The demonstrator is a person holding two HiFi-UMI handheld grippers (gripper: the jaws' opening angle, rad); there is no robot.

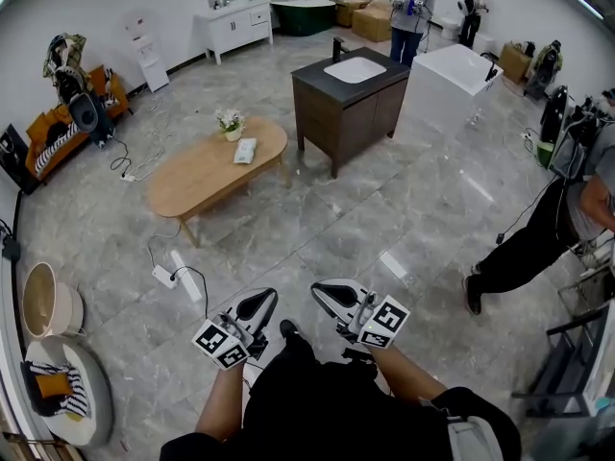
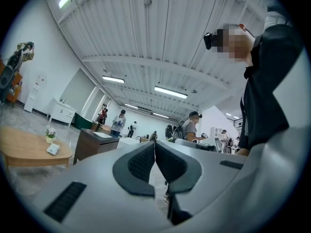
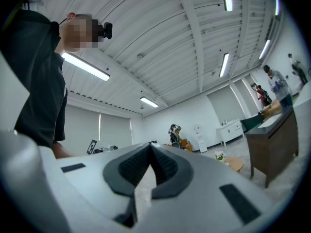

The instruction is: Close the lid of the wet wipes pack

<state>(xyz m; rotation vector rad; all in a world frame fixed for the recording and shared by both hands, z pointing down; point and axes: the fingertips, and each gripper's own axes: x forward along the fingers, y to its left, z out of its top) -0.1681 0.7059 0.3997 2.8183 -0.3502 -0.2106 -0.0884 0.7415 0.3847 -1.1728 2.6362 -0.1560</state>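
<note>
The wet wipes pack (image 1: 245, 150) is a small white packet lying on the oval wooden table (image 1: 197, 176), beside a little pot of flowers (image 1: 230, 123). It is far off, and its lid is too small to make out. From the left gripper view the pack (image 2: 52, 149) shows on the table at the far left. Both grippers are held close to my body, well short of the table. My left gripper (image 1: 261, 303) (image 2: 154, 143) is shut with nothing in it. My right gripper (image 1: 325, 293) (image 3: 149, 145) is also shut and holds nothing.
A dark vanity cabinet with a white sink (image 1: 351, 89) and a white block (image 1: 452, 80) stand beyond the table. A power strip (image 1: 163, 276) and cables lie on the floor between me and the table. A person (image 1: 567, 224) leans in at the right.
</note>
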